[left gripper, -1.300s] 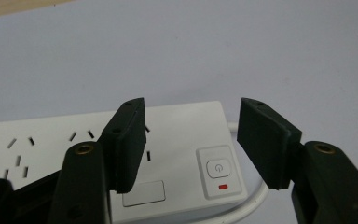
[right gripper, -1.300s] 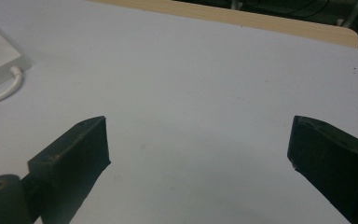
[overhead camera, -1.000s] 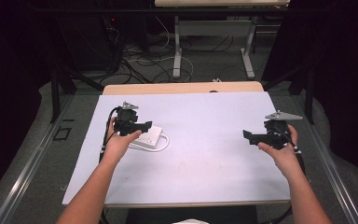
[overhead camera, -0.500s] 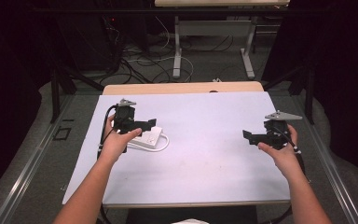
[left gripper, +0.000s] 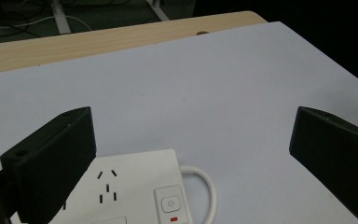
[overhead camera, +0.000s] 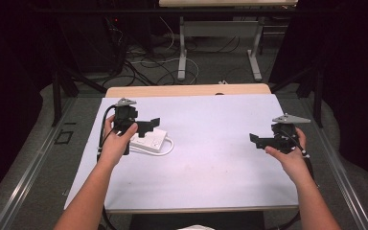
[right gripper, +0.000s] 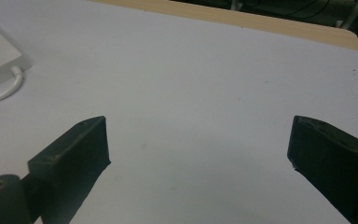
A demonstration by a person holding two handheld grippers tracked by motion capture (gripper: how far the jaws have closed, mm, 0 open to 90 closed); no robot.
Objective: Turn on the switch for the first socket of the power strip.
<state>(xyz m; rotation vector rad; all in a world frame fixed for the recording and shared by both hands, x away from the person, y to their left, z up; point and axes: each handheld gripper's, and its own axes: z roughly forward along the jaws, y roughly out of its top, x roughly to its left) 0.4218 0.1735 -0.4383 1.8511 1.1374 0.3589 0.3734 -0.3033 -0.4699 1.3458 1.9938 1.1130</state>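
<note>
My left claw (overhead camera: 148, 125) hangs over the left half of the bench (overhead camera: 211, 163), released, its jaws just having spread wide with nothing pinched between them. Right under it, flat on the white sheet, lies the power strip (overhead camera: 148, 140); in the left gripper view the strip (left gripper: 135, 186) shows its socket slots and a switch with a red mark, and its white cord (left gripper: 205, 186) loops off the end. My right claw (overhead camera: 258, 140) hovers near the bench's right edge, well apart from the strip, jaws wide over bare sheet. Beyond, the wooden far edge (overhead camera: 187, 90) of the bench shows.
</note>
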